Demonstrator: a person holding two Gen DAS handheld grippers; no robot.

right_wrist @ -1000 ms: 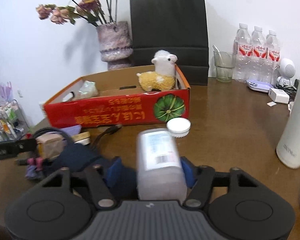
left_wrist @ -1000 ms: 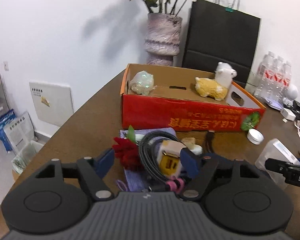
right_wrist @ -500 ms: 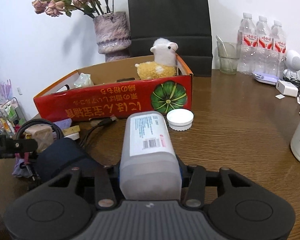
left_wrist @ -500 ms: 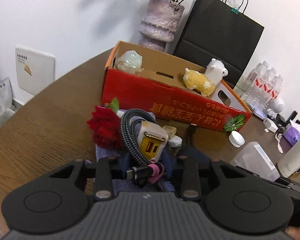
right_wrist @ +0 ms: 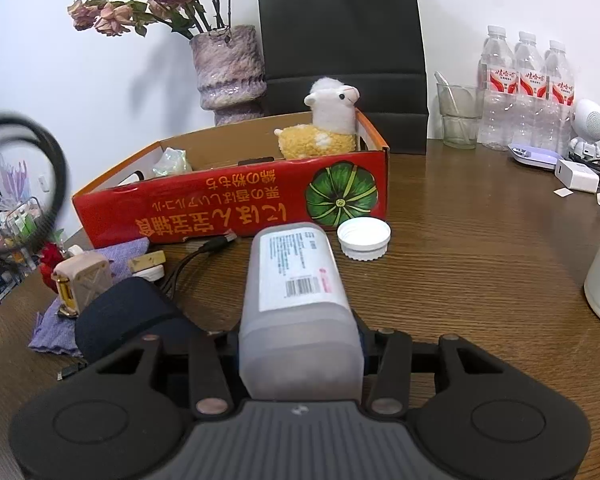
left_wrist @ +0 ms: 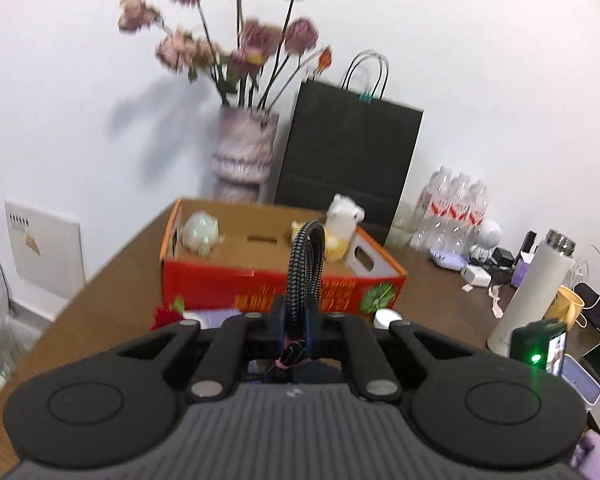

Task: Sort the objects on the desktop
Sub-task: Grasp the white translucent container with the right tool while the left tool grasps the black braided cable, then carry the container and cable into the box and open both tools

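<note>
the left gripper [left_wrist: 298, 322] is clamped on a coiled black-and-teal braided cable [left_wrist: 306, 264], held up above the brown wooden table [right_wrist: 480, 248]; the loop partly hides the white-and-yellow plush alpaca [left_wrist: 342, 222] sitting in the red cardboard box [right_wrist: 236, 204], beside a pale green crumpled object [left_wrist: 200, 232]. the right gripper [right_wrist: 300, 344] is closed around a translucent plastic bottle with a white barcode label [right_wrist: 296, 280], lying on its side and pointing at the box front. just beyond its open mouth lies a white screw cap [right_wrist: 364, 236]. left of the bottle sit a dark blue fabric roll [right_wrist: 128, 320], a beige charger plug [right_wrist: 82, 280] on a purple cloth [right_wrist: 56, 328], and a red artificial flower [right_wrist: 50, 258]. a mottled pink vase [right_wrist: 228, 72] and a black paper bag [right_wrist: 340, 40] stand behind the box.
</note>
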